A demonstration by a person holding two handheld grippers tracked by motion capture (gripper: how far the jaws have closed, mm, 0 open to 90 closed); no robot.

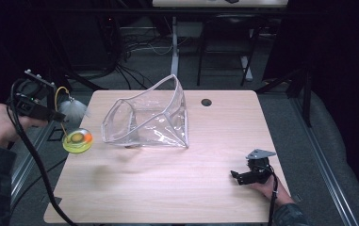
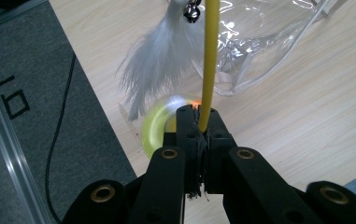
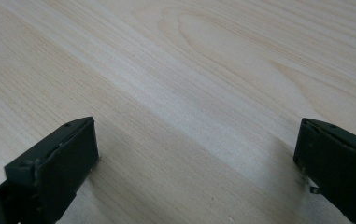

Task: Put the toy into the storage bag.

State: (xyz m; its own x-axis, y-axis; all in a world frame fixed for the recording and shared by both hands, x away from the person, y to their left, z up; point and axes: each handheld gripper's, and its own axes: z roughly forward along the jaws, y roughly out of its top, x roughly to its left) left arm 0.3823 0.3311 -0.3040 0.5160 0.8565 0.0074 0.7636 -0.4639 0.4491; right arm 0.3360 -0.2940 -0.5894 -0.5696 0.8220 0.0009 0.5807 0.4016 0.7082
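A cat toy hangs over the table's left edge: a yellow-green round base (image 1: pixel 77 140) with an orange spot, a thin yellow stem (image 1: pixel 60 92) and a white feather tuft (image 1: pixel 72 108). My left gripper (image 1: pixel 57 115) is shut on the stem, held just left of the table. In the left gripper view the jaws (image 2: pixel 198 114) pinch the yellow stem (image 2: pixel 209 56), with the feather (image 2: pixel 161 56) and a small bell (image 2: pixel 192 9) above and the base (image 2: pixel 154 128) below. A clear plastic bag (image 1: pixel 146 117) stands open mid-table. My right gripper (image 1: pixel 237 175) rests open on the table's front right, nothing between its jaws (image 3: pixel 196 144).
The light wooden table (image 1: pixel 167 188) has a cable hole (image 1: pixel 206 102) at the back. A black cable (image 1: pixel 36 160) trails down from the left gripper past the table's left edge. Grey carpet and a metal rail (image 2: pixel 3 130) lie to the left; chair and desk legs stand behind.
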